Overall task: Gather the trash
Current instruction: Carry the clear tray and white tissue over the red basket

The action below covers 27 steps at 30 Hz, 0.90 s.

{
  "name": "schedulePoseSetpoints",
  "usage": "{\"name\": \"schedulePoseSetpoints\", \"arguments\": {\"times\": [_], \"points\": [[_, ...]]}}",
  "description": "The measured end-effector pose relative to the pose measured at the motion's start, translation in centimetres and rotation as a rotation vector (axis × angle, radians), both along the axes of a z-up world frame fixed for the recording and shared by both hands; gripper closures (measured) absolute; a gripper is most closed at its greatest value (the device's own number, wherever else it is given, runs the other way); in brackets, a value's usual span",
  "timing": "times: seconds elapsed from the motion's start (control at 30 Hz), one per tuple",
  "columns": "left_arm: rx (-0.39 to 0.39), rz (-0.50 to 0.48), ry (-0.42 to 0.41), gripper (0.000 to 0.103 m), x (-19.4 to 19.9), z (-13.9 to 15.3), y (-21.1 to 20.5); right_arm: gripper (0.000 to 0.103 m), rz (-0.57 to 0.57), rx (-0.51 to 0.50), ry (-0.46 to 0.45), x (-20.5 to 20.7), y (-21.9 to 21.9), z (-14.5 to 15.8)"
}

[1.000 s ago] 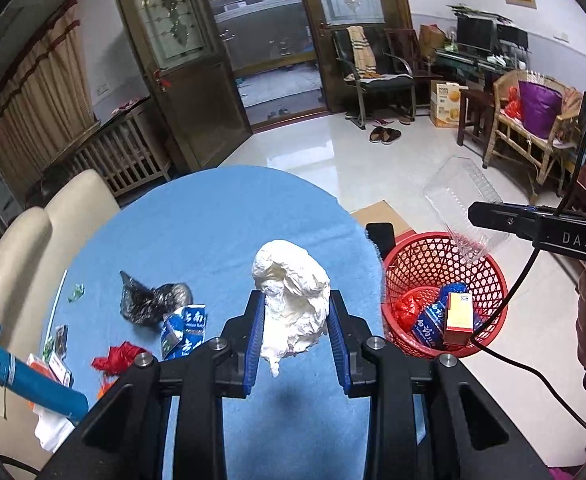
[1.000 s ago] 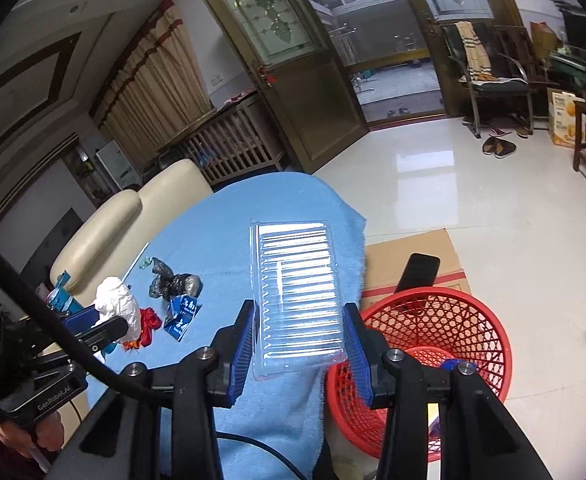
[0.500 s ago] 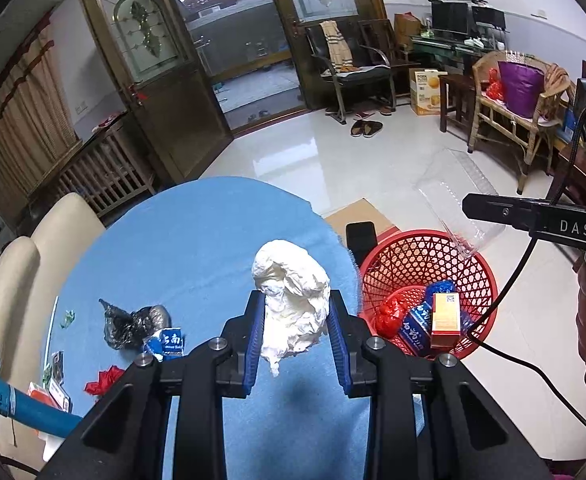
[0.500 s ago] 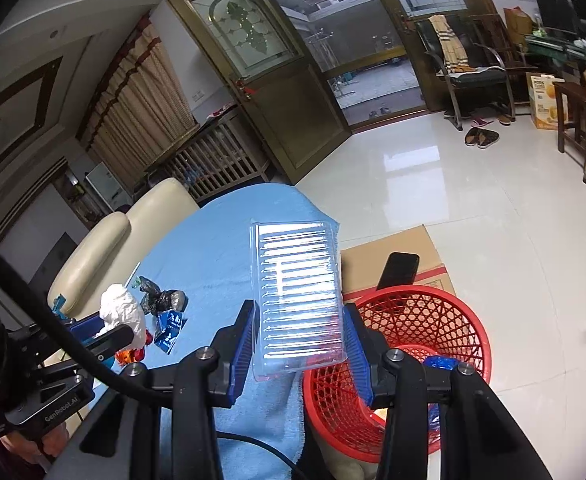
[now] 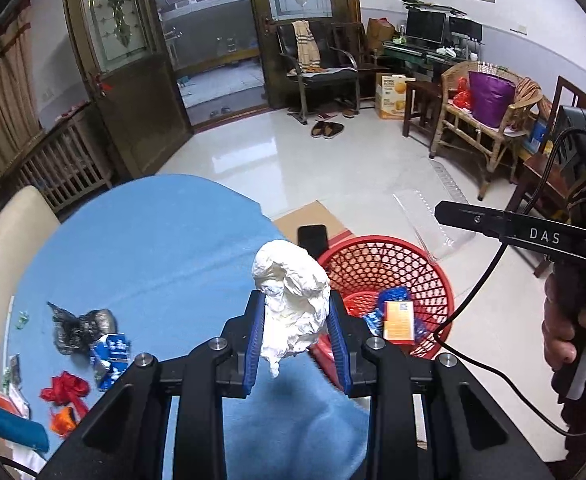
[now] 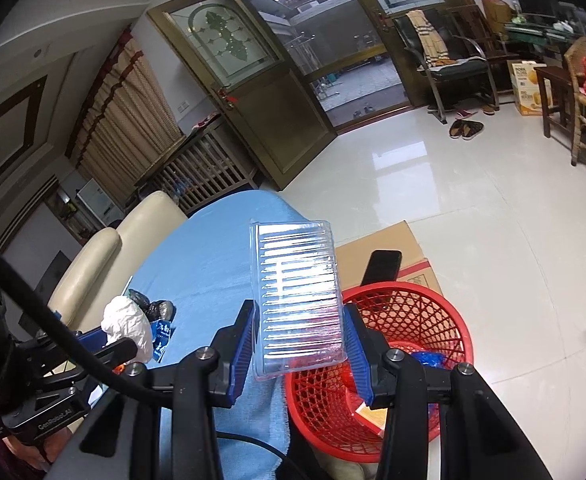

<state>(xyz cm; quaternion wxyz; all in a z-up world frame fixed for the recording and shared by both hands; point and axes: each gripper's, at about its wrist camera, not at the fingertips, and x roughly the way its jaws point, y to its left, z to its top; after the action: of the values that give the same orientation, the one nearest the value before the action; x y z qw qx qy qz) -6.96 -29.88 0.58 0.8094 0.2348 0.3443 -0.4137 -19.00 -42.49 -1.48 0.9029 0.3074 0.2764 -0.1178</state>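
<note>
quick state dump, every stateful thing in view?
left gripper: shut on white paper wad
right gripper: shut on clear plastic tray
red basket: upright on the floor, partly filled
door: swung open
black bag: crumpled on blue tablecloth

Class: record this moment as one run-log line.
left gripper: shut on tissue wad | right gripper: shut on clear tray | red basket: below, part-filled
</note>
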Motion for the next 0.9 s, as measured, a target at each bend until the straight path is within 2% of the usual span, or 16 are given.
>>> {"name": "schedulePoseSetpoints", "arguments": {"times": [0.57,0.9], "points": [[0.048,-0.106,0.083,0.071,-1.6,-3.0,-4.5,0.058,-0.108,0.080,0.056,-1.7,-3.5,-3.0],[0.060,-0.143,0.116,0.070,-2.2,-4.5,-6.1,0.058,-0.130,0.117,0.076,-2.0,-4.5,-4.4]]}}
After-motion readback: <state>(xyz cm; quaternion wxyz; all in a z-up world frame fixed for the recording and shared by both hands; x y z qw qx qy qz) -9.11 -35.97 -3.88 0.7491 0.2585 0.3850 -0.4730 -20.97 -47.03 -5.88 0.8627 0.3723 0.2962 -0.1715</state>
